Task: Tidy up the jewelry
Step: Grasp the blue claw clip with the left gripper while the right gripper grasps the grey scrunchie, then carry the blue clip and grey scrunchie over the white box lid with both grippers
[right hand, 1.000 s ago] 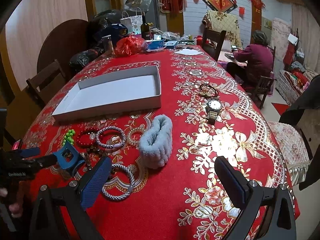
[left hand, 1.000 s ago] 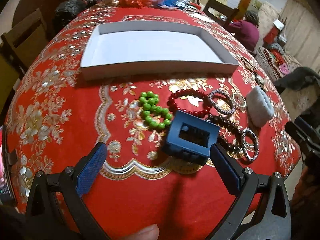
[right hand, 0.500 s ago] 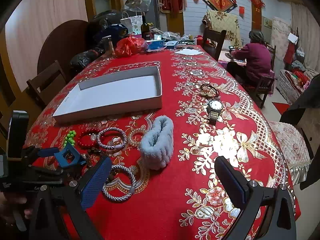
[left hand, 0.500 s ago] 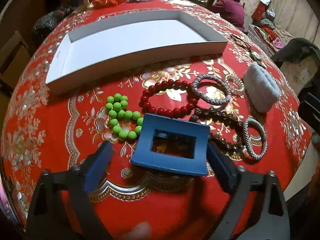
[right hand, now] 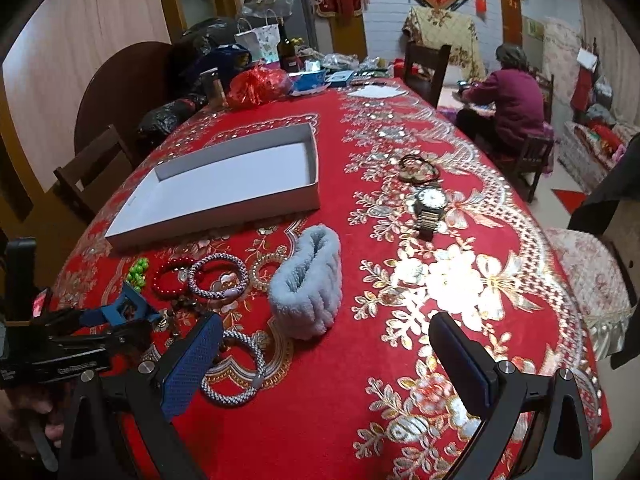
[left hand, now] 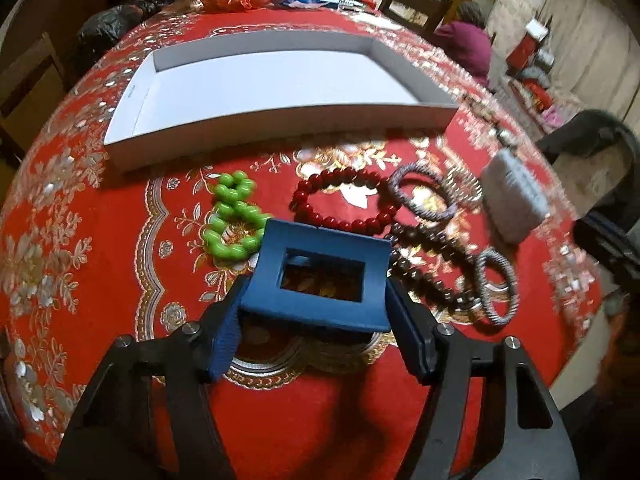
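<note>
My left gripper (left hand: 320,328) is shut on a blue rectangular hair claw (left hand: 320,276), held just above the red tablecloth; it also shows in the right wrist view (right hand: 128,310). Beyond it lie a green bead bracelet (left hand: 232,216), a red bead bracelet (left hand: 344,200), a dark bead bracelet (left hand: 432,264), grey braided hair ties (left hand: 496,288) and a grey fluffy scrunchie (right hand: 308,284). The empty white tray (left hand: 280,120) stands behind them. My right gripper (right hand: 324,356) is open and empty, low over the cloth right of the scrunchie.
A wristwatch (right hand: 430,208) and dark hair bands (right hand: 418,168) lie on the right side of the table. Bags and bottles (right hand: 260,84) crowd the far end. Wooden chairs (right hand: 92,168) stand at the left edge. A seated person (right hand: 512,100) is at the back right.
My left gripper moved forward around the blue hair claw and closed on it; the claw is now tilted up off the cloth. The right gripper stayed put.
</note>
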`<state>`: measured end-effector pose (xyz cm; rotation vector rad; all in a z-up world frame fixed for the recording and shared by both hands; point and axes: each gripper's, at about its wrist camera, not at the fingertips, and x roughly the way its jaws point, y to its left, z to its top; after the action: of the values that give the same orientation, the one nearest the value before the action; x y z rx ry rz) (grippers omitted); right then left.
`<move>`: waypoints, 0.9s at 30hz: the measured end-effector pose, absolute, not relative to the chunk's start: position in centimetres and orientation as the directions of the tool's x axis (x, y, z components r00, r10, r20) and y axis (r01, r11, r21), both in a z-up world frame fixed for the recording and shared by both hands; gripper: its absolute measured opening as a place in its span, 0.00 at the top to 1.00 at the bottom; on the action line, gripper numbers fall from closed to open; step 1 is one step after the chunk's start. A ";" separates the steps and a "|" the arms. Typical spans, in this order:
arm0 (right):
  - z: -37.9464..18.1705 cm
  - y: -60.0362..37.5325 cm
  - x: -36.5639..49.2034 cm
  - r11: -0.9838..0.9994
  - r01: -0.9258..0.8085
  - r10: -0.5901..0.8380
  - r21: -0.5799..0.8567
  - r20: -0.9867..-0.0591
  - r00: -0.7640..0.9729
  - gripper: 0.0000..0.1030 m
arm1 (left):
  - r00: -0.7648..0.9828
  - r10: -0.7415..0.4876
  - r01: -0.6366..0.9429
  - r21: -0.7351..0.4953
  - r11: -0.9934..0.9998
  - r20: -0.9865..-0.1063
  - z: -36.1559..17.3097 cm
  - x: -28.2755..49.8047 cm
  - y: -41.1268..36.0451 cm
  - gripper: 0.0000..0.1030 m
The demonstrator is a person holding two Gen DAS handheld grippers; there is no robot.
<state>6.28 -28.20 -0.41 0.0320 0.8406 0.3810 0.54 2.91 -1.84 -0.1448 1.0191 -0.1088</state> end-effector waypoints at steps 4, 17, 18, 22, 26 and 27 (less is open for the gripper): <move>-1.3 -26.9 8.4 0.895 -0.374 0.422 0.245 -0.738 0.526 0.01 | 0.547 -0.187 0.048 -0.192 0.980 -0.816 -0.6 -0.2 3.4 0.36; -3.8 -26.4 11.4 0.905 -0.374 0.381 0.205 -0.782 0.494 0.68 | 0.647 -0.165 -0.070 -0.273 0.959 -0.744 2.7 -0.1 8.4 0.36; -3.6 -26.4 11.3 0.904 -0.376 0.383 0.204 -0.776 0.500 0.68 | 0.646 -0.153 -0.085 -0.270 0.959 -0.748 2.7 -0.1 8.7 0.36; -2.2 -26.8 10.4 0.899 -0.376 0.407 0.223 -0.742 0.533 0.69 | 0.644 -0.104 -0.146 -0.255 0.956 -0.758 2.5 0.0 9.8 0.36; -0.7 -27.0 8.8 0.882 -0.391 0.452 0.264 -0.709 0.541 0.69 | 0.637 -0.093 -0.139 -0.233 0.962 -0.766 2.2 -0.3 9.4 0.36; -0.5 -26.8 8.5 0.881 -0.392 0.454 0.266 -0.710 0.539 0.69 | 0.635 -0.095 -0.126 -0.224 0.966 -0.767 2.1 -0.3 9.0 0.36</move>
<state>8.48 -26.79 -0.51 0.0774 0.8666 0.5038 -0.27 8.98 2.12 -0.2684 0.8860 0.0183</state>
